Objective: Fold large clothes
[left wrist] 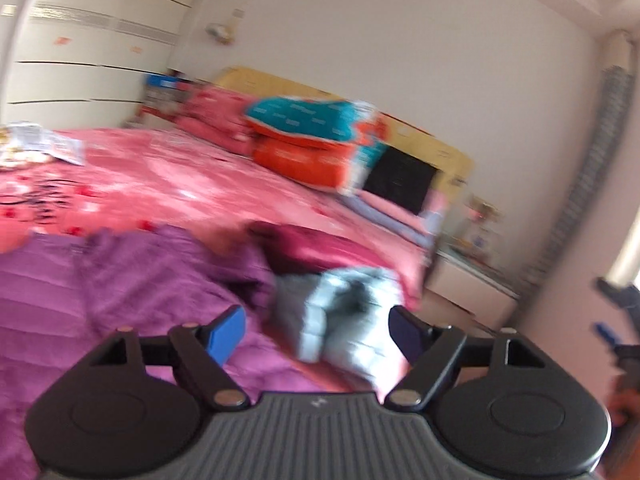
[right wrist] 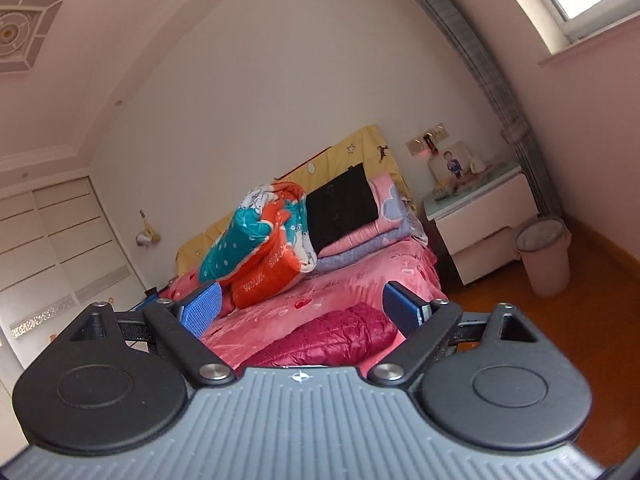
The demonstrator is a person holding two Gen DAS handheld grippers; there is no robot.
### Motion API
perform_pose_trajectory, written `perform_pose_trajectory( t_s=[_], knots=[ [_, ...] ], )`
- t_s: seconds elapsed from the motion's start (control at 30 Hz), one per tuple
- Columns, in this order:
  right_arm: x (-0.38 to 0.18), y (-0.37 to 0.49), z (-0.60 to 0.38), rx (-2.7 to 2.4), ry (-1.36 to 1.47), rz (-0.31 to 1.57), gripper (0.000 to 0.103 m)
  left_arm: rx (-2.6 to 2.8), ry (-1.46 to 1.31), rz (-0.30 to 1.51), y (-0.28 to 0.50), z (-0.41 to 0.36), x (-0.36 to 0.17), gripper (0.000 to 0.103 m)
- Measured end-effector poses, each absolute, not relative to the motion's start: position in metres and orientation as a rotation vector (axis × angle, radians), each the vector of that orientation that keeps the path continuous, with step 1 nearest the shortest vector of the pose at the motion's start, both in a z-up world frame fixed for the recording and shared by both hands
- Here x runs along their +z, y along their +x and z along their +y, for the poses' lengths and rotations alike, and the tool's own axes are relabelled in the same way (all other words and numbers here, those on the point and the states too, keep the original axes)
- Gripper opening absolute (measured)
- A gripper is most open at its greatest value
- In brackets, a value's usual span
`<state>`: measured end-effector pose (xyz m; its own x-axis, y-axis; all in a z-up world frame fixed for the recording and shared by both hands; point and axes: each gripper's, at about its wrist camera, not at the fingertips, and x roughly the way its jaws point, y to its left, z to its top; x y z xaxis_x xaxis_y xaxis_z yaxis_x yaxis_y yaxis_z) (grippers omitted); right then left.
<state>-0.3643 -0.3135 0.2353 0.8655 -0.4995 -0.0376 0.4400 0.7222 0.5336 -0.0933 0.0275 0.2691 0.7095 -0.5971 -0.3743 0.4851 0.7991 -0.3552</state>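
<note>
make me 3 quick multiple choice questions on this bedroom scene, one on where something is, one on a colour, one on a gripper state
1. Where is the waste bin?
A. on the bed
B. on the floor beside the white nightstand
C. on the nightstand

2. What colour is the quilted garment spread at the left in the left wrist view?
A. purple
B. green
C. black

3. How does the right gripper stand?
A. shut on cloth
B. shut and empty
C. open and empty

Answers: 1 B, it stands on the orange floor next to the nightstand. 2 A, the fabric is purple. 3 C, the blue pads stand apart, gripping nothing.
</note>
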Motion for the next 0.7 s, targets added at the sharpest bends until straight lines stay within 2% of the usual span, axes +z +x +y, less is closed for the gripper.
perform_pose_trajectory(
  t_s=[0.27, 0.37, 0.53, 0.7],
  knots=[
    [0.206, -0.210, -0.284, -0.201, 0.586, 0.082, 0.103, -0.322, -0.198, 0.478, -0.010, 0.089, 0.216, 0.085],
    [0.175, -0.143, -0.273, -0.160, 0.612, 0.197, 0.103, -0.257, -0.244, 0.488, 0.011, 0.111, 0.192, 0.087],
    [0.108, -0.037, -0.246, -0.166, 0.495, 0.427, 0.103, -0.165, -0.304, 0.524, 0.035, 0.141, 0.148, 0.087],
    [0.064, 0.029, -0.205, -0.220, 0.359, 0.508, 0.100, -0.134, -0.307, 0.543, 0.054, 0.160, 0.113, 0.091]
  ],
)
